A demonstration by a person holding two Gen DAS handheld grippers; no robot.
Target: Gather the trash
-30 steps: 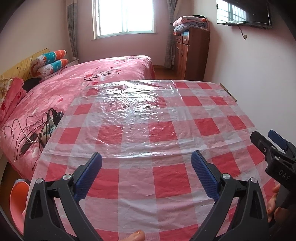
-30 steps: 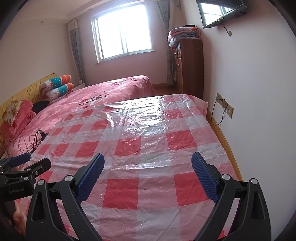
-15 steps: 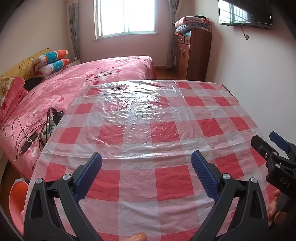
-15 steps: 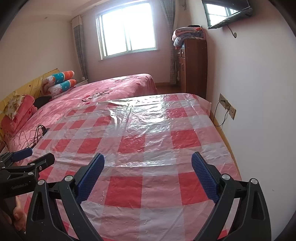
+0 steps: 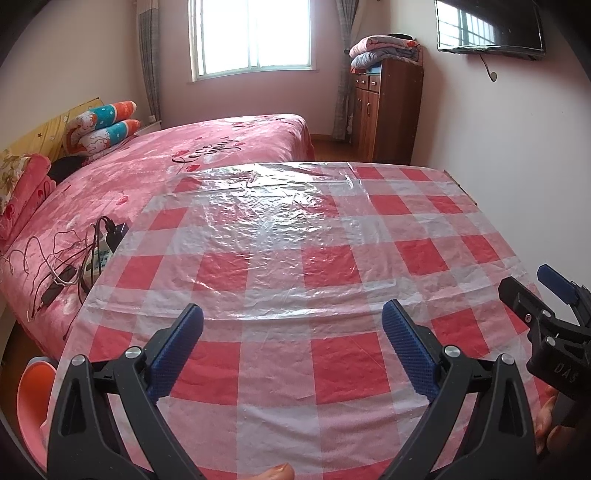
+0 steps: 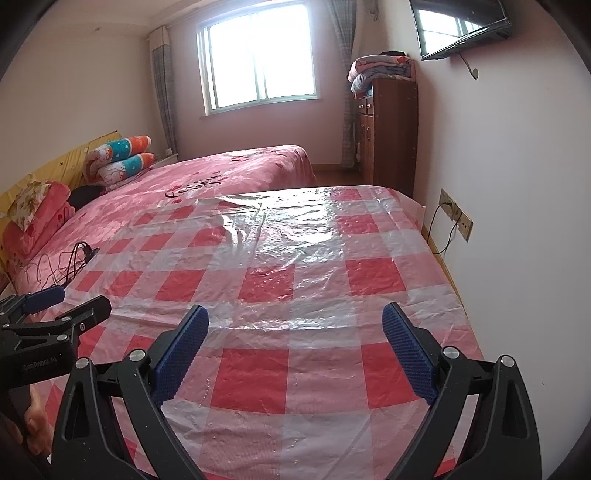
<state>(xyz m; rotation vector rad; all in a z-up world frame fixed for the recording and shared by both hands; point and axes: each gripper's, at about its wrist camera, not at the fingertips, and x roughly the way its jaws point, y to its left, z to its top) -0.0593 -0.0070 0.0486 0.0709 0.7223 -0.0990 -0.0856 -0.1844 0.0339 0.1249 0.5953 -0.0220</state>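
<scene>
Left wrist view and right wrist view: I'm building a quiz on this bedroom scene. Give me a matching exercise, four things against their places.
Things:
1. folded blankets
2. tangled cables
3. television
4. checked plastic sheet

Places:
A. mounted high on the right wall
B. lying on the pink bedspread, left of the sheet
C. stacked on top of the wooden cabinet
D. spread flat beneath both open hand-held grippers

Pairs: 1-C, 2-B, 3-A, 4-D
</scene>
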